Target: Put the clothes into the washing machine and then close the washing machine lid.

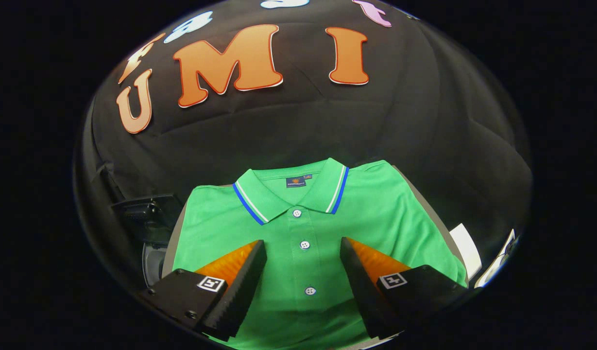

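A green polo shirt (303,228) lies folded flat on the desk (174,238), collar at the far side. The gripper (303,248) hangs above it with fingers wide apart, holding nothing; the button placket shows between them.

One green polo shirt (303,228), three buttons (304,244).
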The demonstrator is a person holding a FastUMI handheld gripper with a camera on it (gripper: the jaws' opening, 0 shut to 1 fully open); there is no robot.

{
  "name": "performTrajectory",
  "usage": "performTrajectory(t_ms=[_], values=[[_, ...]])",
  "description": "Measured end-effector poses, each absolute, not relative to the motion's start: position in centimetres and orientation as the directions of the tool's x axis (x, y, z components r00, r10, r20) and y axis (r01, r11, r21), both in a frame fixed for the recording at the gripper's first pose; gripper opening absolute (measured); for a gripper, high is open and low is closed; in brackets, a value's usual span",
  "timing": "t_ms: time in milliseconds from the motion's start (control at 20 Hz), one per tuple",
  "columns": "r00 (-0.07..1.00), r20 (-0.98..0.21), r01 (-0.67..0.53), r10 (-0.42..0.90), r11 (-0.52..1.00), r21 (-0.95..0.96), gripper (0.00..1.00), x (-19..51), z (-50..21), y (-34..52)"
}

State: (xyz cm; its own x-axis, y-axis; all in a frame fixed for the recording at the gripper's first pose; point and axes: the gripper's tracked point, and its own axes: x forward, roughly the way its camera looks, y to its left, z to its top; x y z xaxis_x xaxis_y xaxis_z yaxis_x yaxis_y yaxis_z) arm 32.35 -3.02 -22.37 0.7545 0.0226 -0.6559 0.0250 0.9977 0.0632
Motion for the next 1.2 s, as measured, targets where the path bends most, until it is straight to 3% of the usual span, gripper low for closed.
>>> performTrajectory(t_ms=[150,300,450,500,700,750,850,1200], values=[[0.745,-0.666,0.009,0.04,0.998,0.07,0.96,32.3,-22.4,-2.6],[0.727,-0.683,-0.029,0.075,0.996,0.079,0.82,32.3,-22.4,-2.1],[0.712,-0.694,-0.041,0.104,0.993,0.106,0.6,32.0,-22.0,-2.8],[0.706,-0.698,-0.052,0.118,0.992,0.114,0.57,32.0,-21.9,-2.4],[0.707,-0.686,-0.051,0.17,0.98,0.19,0.2,32.0,-22.0,-3.2],[0.721,-0.671,-0.033,0.174,0.975,0.218,0.2,32.1,-21.9,-2.9],[0.757,-0.633,0.003,0.164,0.967,0.254,0.1,32.5,-21.8,-2.7],[0.83,-0.552,0.003,0.074,0.991,0.137,0.1,31.9,-19.6,-2.8]])
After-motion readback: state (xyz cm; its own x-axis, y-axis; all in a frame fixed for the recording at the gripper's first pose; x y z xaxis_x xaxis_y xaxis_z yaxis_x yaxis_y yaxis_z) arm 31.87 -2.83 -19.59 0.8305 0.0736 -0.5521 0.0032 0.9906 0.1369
